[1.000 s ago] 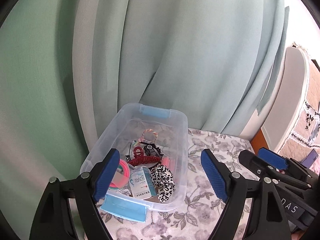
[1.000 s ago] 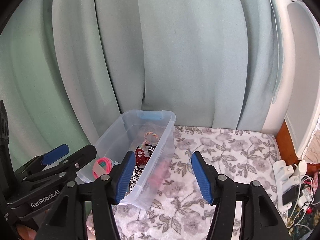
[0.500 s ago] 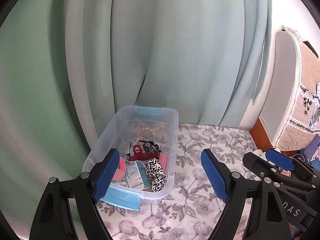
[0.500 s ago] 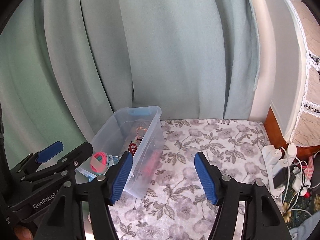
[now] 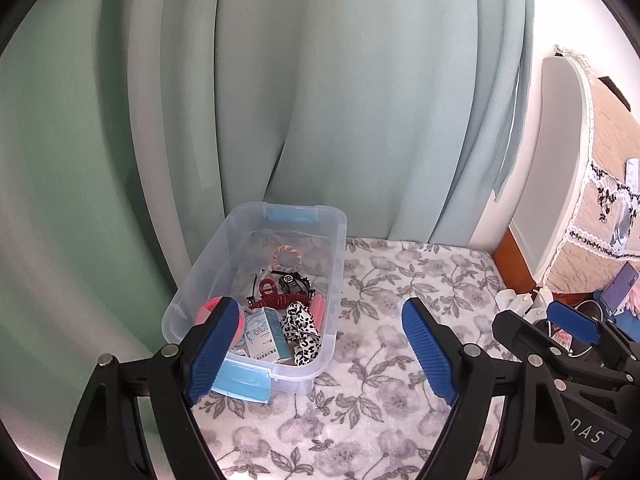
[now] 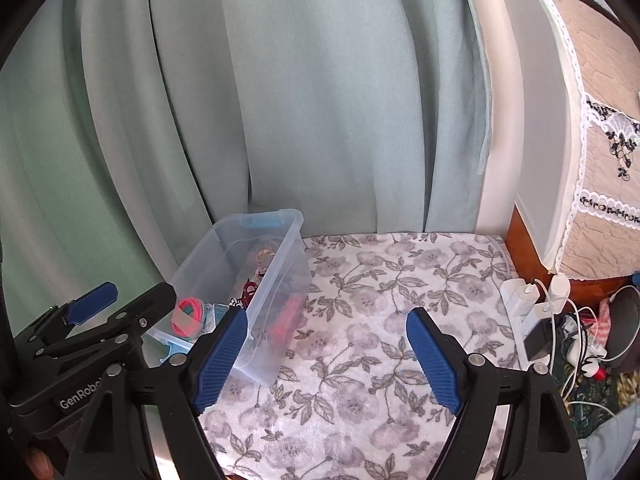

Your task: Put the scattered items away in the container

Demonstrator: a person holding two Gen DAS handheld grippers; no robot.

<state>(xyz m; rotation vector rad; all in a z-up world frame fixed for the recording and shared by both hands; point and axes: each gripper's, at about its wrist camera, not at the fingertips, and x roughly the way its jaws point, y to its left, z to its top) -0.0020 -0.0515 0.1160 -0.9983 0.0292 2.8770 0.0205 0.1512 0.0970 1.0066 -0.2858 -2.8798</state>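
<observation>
Clear plastic container [image 5: 338,280] with blue latches, standing at the left of a bench covered by a grey-and-white floral cloth [image 5: 400,320], right against the pale green curtain [image 5: 320,100] behind it. Inside it lie a red hair claw [image 5: 276,298], a black-and-white spotted scrunchie [image 5: 302,330], a small white-and-blue box [image 5: 266,334], a braided ring [image 5: 286,257] and pink hair ties [image 6: 188,314]. No loose items show on the cloth beside the container.

Left tongs [image 5: 316,350] hang just in front of the container, tilted downward, blue pads spread wide with nothing between them; the left pad overlaps the container's near corner in the left wrist view. Right tongs [image 6: 326,360] hover beside them to the right over bare cloth, jaws opening, wide apart and holding nothing.

At the far right edge sit a white power strip with plugs and cables [image 6: 536,308], and a padded beige headboard [image 6: 600,120] trimmed in lace.
</observation>
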